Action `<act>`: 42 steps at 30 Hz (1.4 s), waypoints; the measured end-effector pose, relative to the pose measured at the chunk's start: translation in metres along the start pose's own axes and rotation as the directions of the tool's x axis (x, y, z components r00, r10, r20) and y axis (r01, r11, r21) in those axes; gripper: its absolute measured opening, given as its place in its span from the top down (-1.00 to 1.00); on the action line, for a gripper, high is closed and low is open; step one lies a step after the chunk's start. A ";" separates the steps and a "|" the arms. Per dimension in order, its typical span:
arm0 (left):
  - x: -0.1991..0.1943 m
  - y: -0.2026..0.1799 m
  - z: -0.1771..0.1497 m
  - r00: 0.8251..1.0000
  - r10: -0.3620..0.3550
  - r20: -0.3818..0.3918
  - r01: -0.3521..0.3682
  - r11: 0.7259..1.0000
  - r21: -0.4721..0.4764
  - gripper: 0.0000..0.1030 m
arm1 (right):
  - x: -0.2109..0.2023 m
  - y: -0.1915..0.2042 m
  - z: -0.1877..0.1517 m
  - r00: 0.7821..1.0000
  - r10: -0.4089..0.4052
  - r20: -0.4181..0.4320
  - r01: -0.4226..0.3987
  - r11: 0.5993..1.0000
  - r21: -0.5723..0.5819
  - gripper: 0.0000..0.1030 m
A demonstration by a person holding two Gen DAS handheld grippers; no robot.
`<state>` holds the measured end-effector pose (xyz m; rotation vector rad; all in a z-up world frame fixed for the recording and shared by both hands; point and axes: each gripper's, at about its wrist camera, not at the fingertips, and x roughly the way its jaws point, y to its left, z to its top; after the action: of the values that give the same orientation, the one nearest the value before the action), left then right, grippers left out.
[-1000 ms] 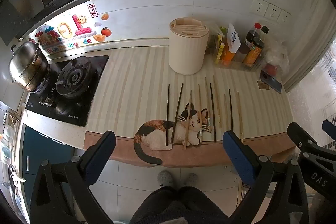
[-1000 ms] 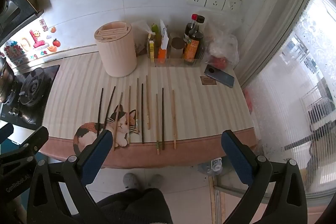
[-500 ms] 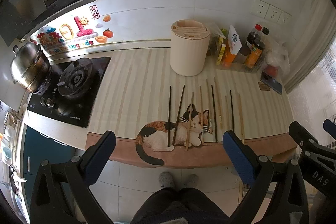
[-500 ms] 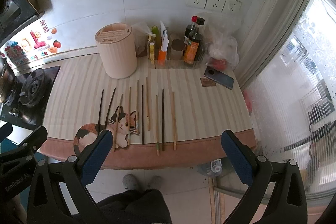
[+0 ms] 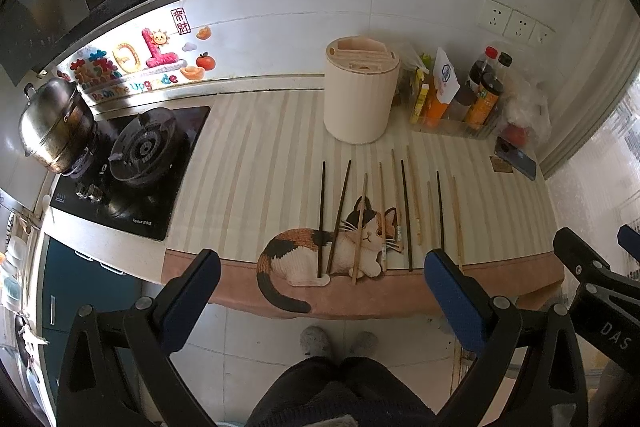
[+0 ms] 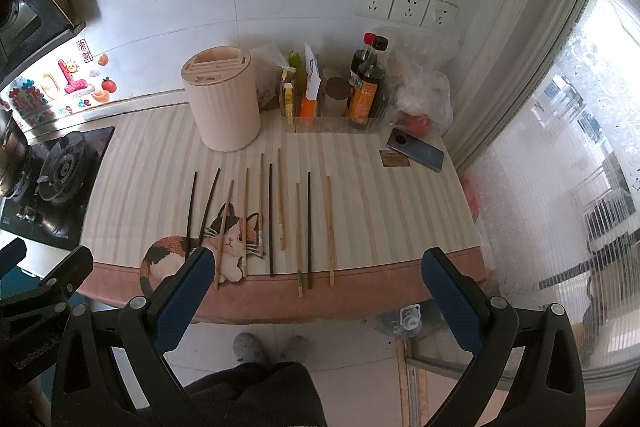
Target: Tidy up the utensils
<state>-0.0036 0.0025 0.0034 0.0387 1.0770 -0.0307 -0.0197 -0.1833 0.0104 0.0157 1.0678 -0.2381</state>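
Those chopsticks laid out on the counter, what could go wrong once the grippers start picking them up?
The chopsticks lie close together, so an open right gripper might catch two at once or knock a neighbour askew. Several ends reach the mat's front border, so a nudge could perhaps roll one off. The holder's slots look narrow, so insertion may miss.

Mat front [image 5: 384, 291] open above chopsticks [image 6: 270, 219]; holder [image 6: 224, 103], bottles [image 6: 366, 87] block rear.
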 end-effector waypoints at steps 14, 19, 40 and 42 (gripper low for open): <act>-0.003 0.000 0.001 1.000 -0.003 0.007 0.003 1.000 -0.003 -1.00 | -0.005 0.000 0.003 1.000 -0.002 0.008 0.002 1.000 0.001 -1.00; -0.004 0.001 0.002 1.000 -0.003 0.009 0.003 1.000 -0.004 -1.00 | -0.006 0.001 0.002 1.000 -0.001 0.009 0.001 1.000 0.001 -1.00; -0.008 -0.001 0.004 1.000 -0.004 0.018 0.004 1.000 -0.006 -1.00 | -0.009 0.000 0.001 1.000 -0.003 0.015 0.003 1.000 0.000 -1.00; -0.008 -0.001 0.004 1.000 -0.005 0.017 0.005 1.000 -0.005 -1.00 | -0.009 0.000 0.001 1.000 -0.003 0.016 0.003 1.000 0.000 -1.00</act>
<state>-0.0037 0.0013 0.0121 0.0308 1.0603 -0.0324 -0.0232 -0.1815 0.0188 0.0122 1.0516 -0.2409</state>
